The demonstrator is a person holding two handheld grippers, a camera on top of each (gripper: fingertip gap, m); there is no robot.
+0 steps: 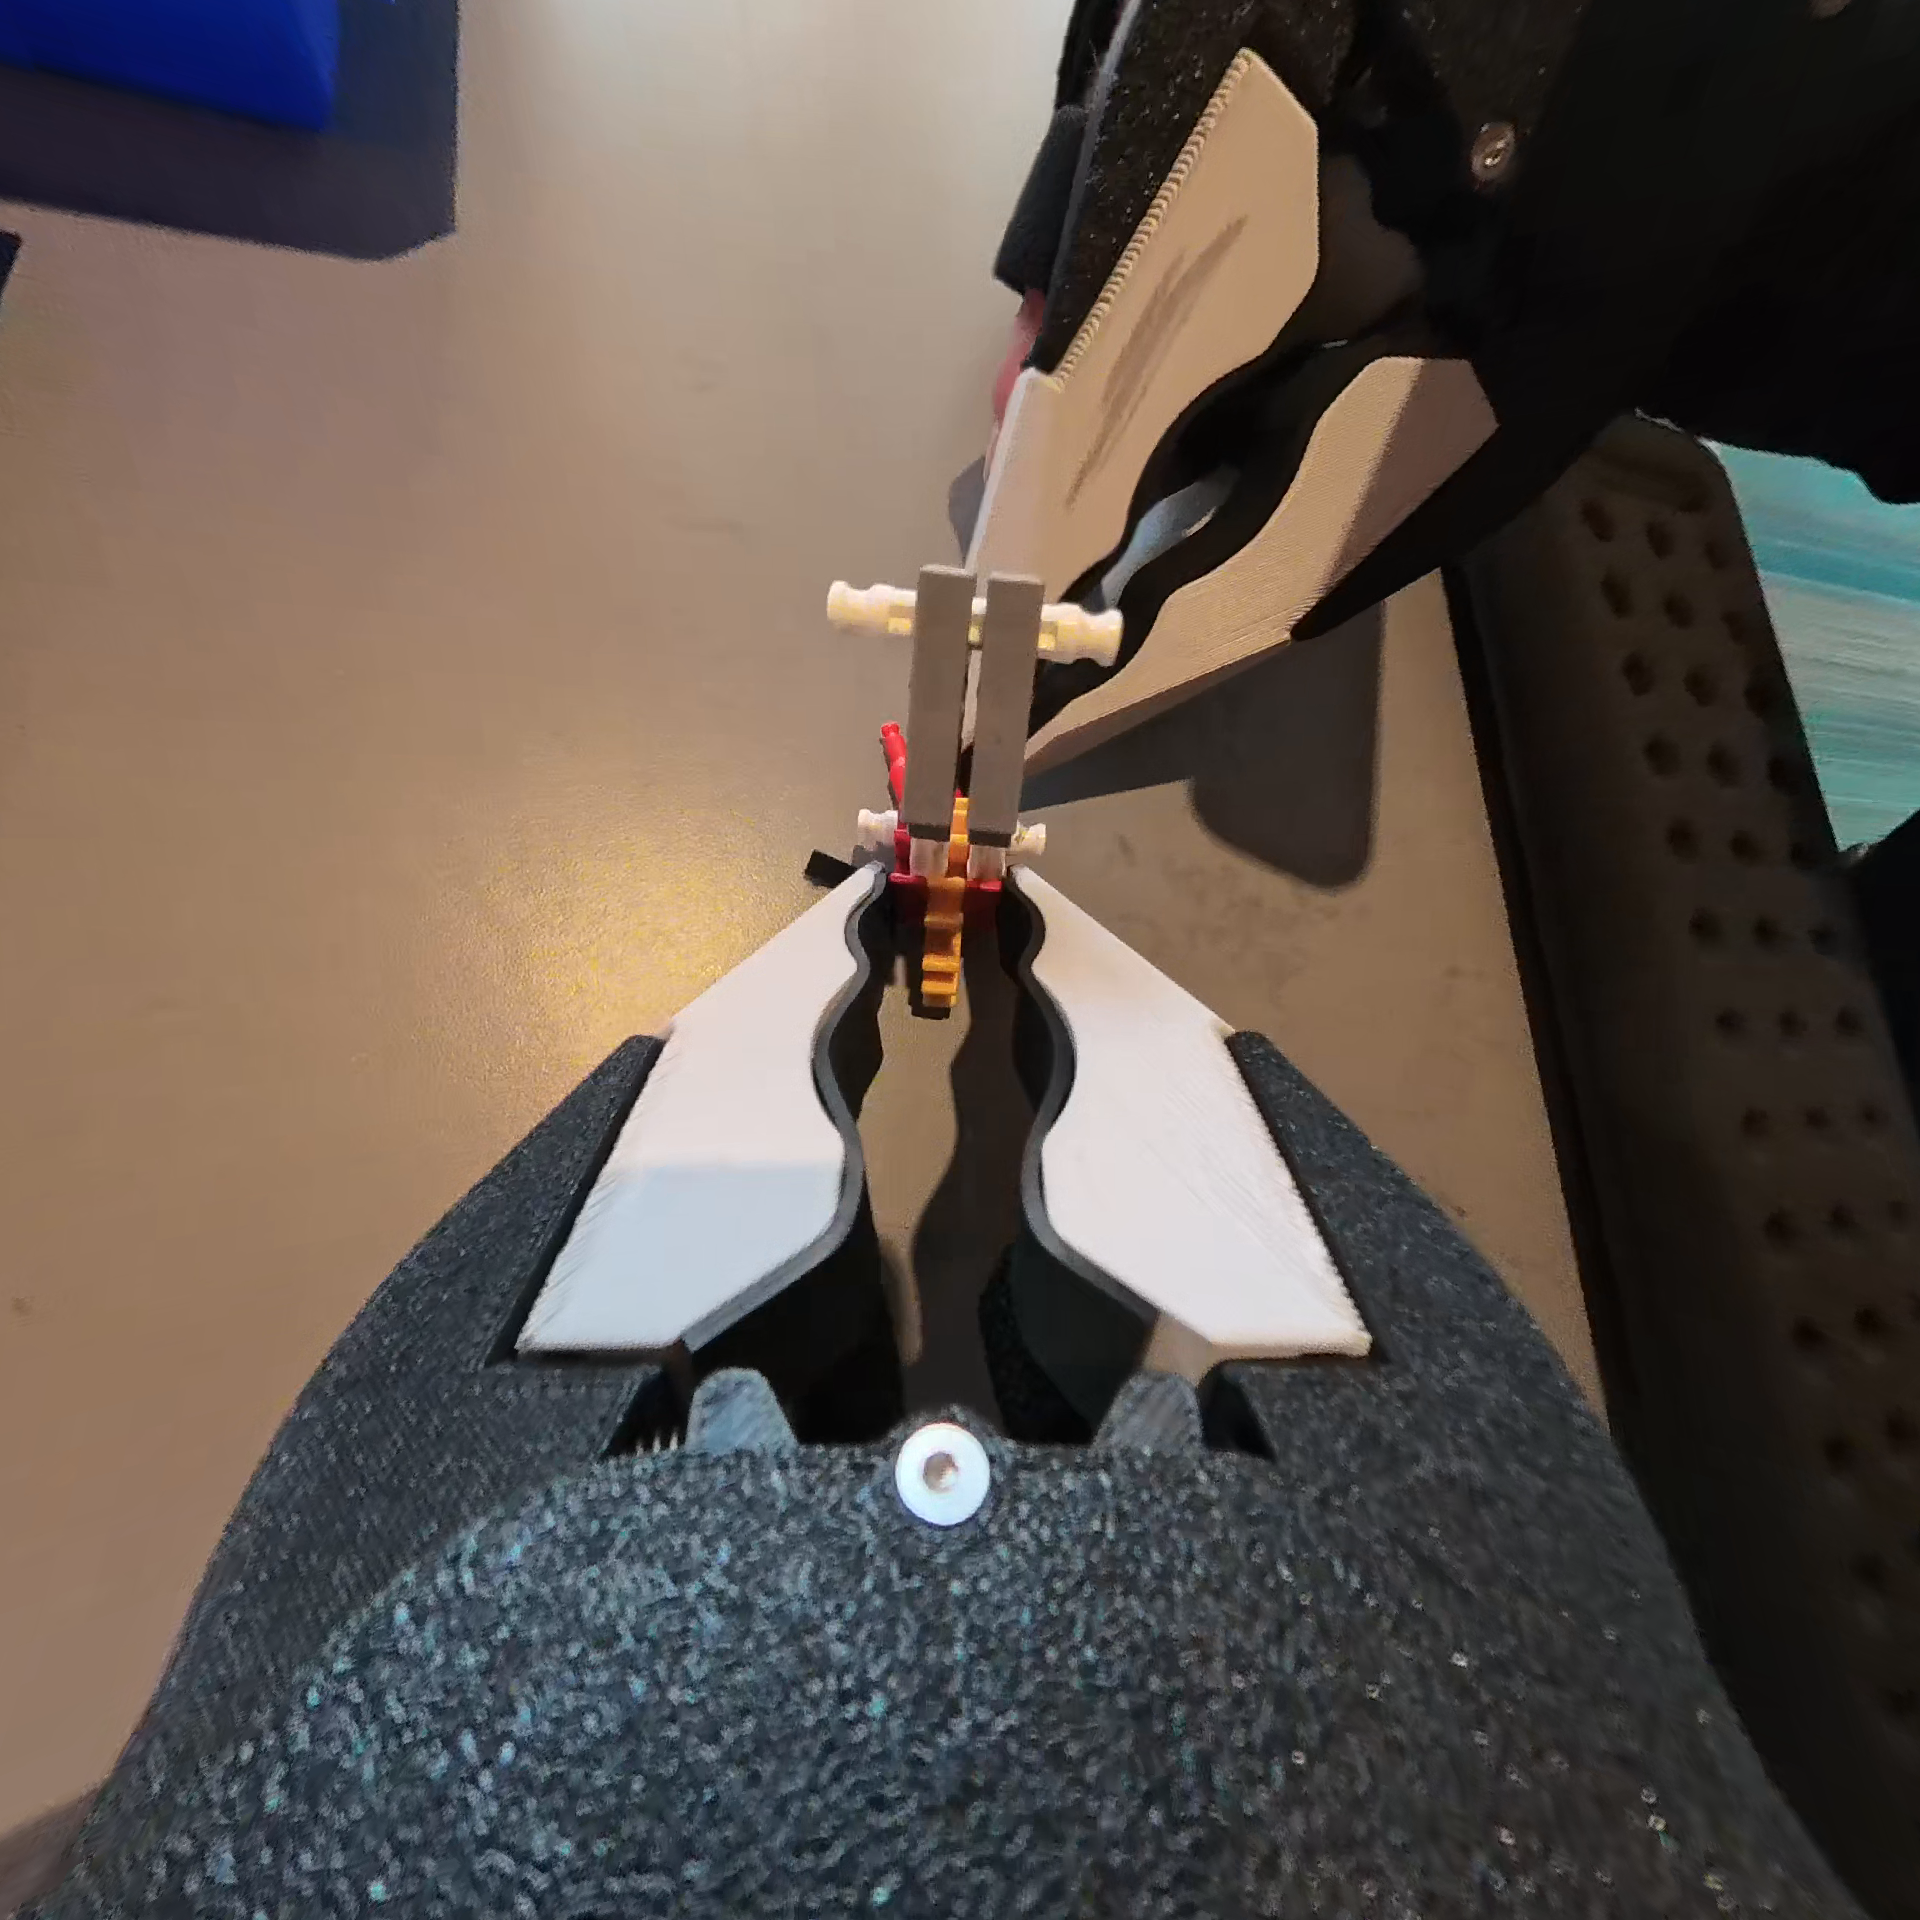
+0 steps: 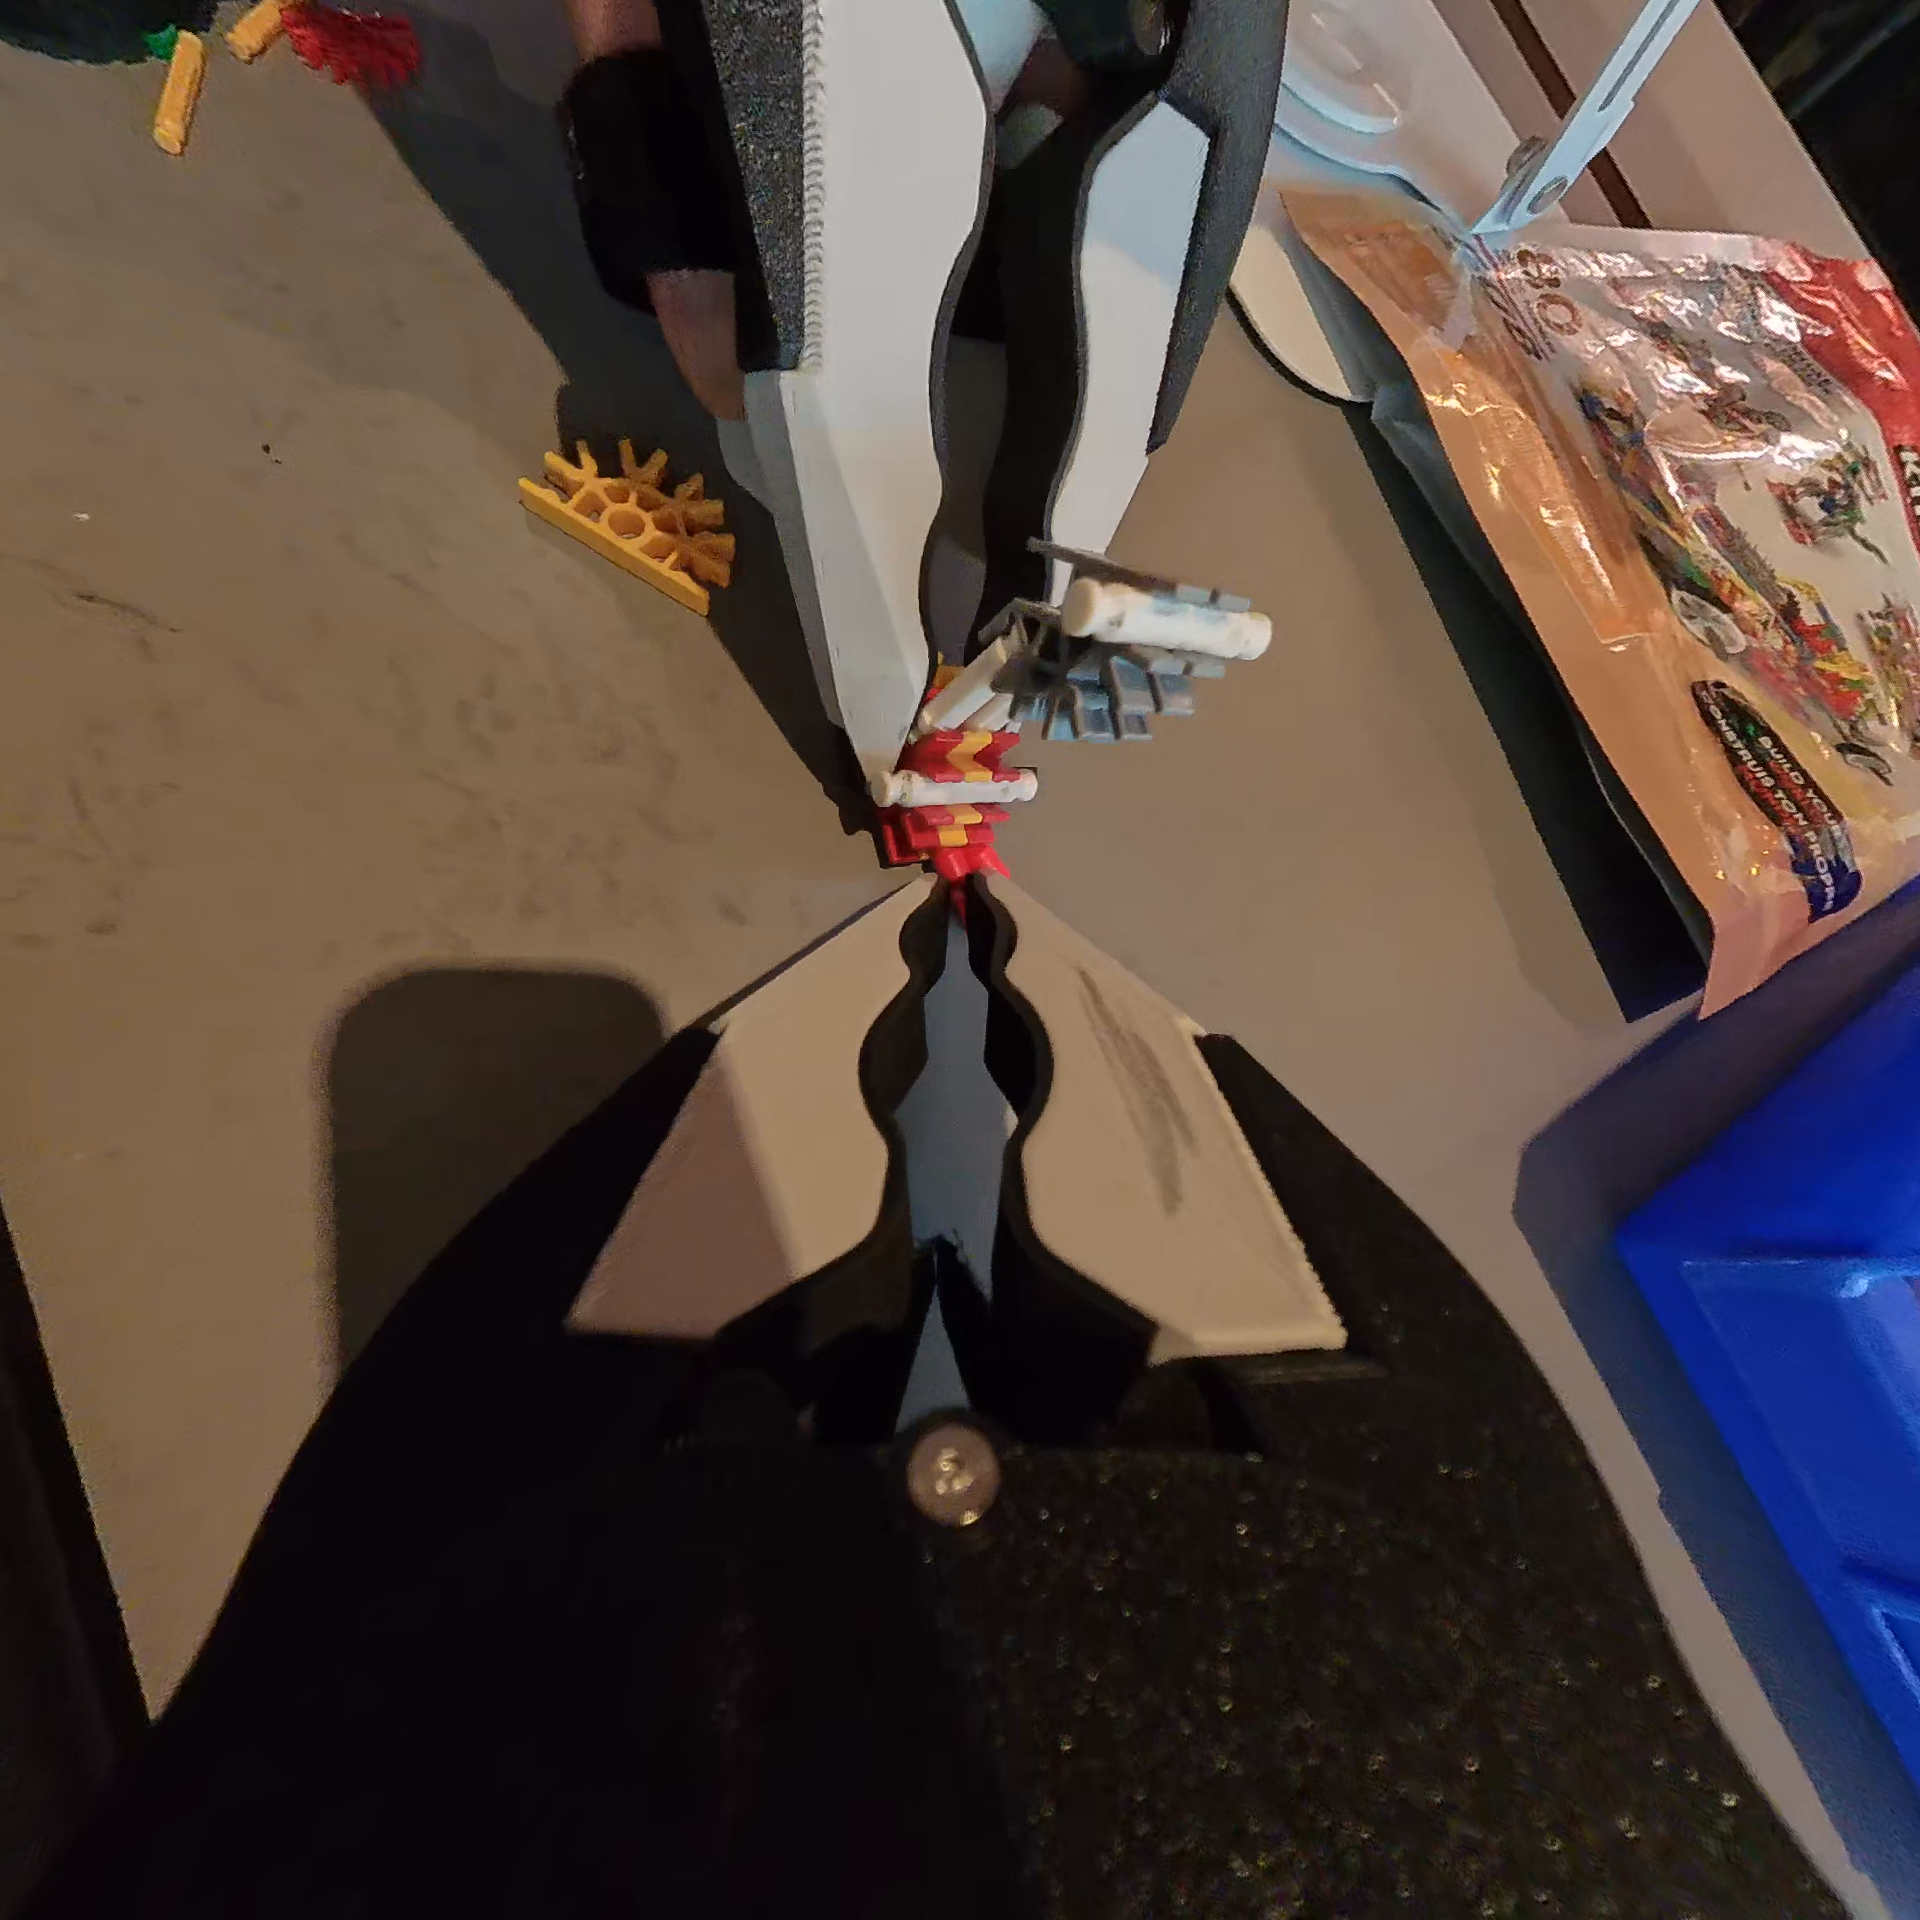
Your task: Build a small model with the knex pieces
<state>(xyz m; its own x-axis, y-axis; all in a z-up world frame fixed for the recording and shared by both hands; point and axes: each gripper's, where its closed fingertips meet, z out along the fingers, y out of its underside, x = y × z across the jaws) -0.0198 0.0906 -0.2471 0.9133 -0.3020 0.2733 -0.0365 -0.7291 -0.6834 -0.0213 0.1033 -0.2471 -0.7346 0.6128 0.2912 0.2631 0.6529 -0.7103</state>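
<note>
Two grippers are meeting tip to tip above a beige table (image 2: 312, 727). The left gripper (image 1: 943, 878) is clenching a small red, yellow, grey and white toy assembly (image 1: 961, 769); the right gripper (image 2: 961, 888) is pinching its red end. A yellow connector (image 2: 634, 520) is lying nearby, a blue bin (image 2: 1787, 1351) near the table's right edge.

A beige, scuffed desk (image 2: 312, 727) carries a yellow fan-shaped toy connector (image 2: 634, 520), a short orange rod (image 2: 177, 94) near its far edge, a printed toy bag (image 2: 1662, 540) and a blue box (image 2: 1787, 1351) at right.
</note>
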